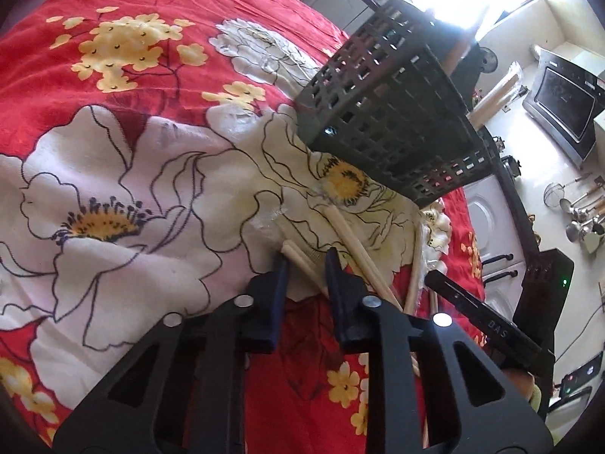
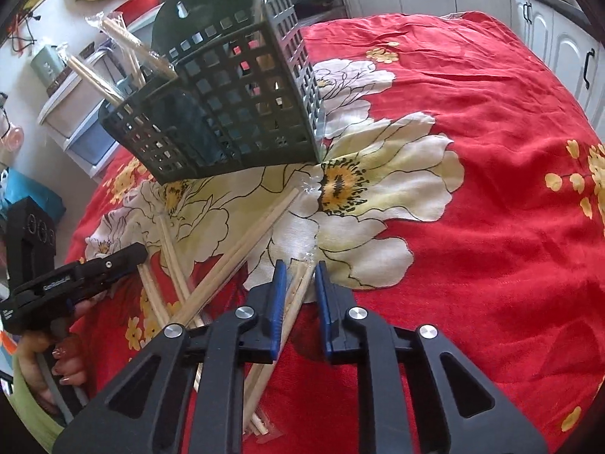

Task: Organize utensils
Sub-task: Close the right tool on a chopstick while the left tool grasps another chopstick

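A dark slotted utensil basket point(image 1: 397, 113) point(image 2: 227, 113) stands on the red floral cloth, with wrapped chopsticks point(image 2: 124, 41) sticking out of it. In front of it several wooden chopstick pairs point(image 2: 242, 249) lie crossed on the cloth. My left gripper point(image 1: 307, 261) is down on the cloth, shut on one wrapped pair point(image 1: 298, 255) near its end. My right gripper point(image 2: 300, 266) is shut on another wrapped pair point(image 2: 298, 291), which runs back under its body. Each gripper shows at the edge of the other's view, on either side of the pile: the left point(image 2: 94, 268), the right point(image 1: 472, 310).
The floral cloth point(image 2: 472, 113) covers the whole table, which drops off just behind the basket. A hand point(image 2: 56, 359) holds the left gripper's handle. A microwave point(image 1: 563, 106), hanging ladles point(image 1: 582, 219) and white cabinets point(image 2: 559, 49) stand beyond the table.
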Demonstrator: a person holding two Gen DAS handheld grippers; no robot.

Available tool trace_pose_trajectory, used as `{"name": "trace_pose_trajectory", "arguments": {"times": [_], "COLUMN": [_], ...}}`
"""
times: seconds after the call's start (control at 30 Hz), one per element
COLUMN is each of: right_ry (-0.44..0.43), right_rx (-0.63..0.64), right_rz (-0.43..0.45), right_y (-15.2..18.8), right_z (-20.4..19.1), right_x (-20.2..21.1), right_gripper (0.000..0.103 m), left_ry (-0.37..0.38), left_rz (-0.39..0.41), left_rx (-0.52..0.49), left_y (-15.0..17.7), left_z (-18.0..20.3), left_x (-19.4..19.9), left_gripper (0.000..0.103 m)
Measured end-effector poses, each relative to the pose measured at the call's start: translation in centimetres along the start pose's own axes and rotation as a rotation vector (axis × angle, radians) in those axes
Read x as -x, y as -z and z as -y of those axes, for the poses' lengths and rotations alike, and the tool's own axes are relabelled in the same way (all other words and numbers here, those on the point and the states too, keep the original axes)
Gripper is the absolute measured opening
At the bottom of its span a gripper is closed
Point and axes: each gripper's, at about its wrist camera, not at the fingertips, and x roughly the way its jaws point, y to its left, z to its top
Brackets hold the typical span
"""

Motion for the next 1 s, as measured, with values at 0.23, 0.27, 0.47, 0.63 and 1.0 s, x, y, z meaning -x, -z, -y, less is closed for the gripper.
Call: {"name": "trace_pose_trajectory", "arguments": {"times": [0.23, 0.27, 0.47, 0.63, 1.0], "right_ry": [0.006, 0.005, -0.003, -0.013, -0.049], "right_rx": [0.002, 0.006, 0.04, 0.058, 0.116], "right_rz": [0.035, 0.042, 0.091, 0.117, 0.185], "right_y": [0.1, 0.0, -0.4, -0.7, -1.6], "right_z": [0.0, 0.0, -0.8, -1.5, -3.7], "right_x": [1.2, 1.5, 3.2, 4.0, 6.5], "right_gripper": [0.011, 0.011, 0.01, 0.009, 0.007], "left_ry": [0.049, 0.056, 0.03, 0.004, -0.014], "left_rz": [0.004, 0.011, 0.084, 0.14, 0.276], "left_rx": [0.029, 0.034, 0.005, -0.014, -0.142], "left_y": [-0.3, -0.3, -0.5, -0.9, -1.5], "left_z": [-0.9, -1.0, -0.6, -0.5, 2.9], "left_x": [0.4, 0.7, 3.0, 4.8, 9.6], "left_gripper": [0.011, 0.011, 0.01, 0.009, 0.006]}}
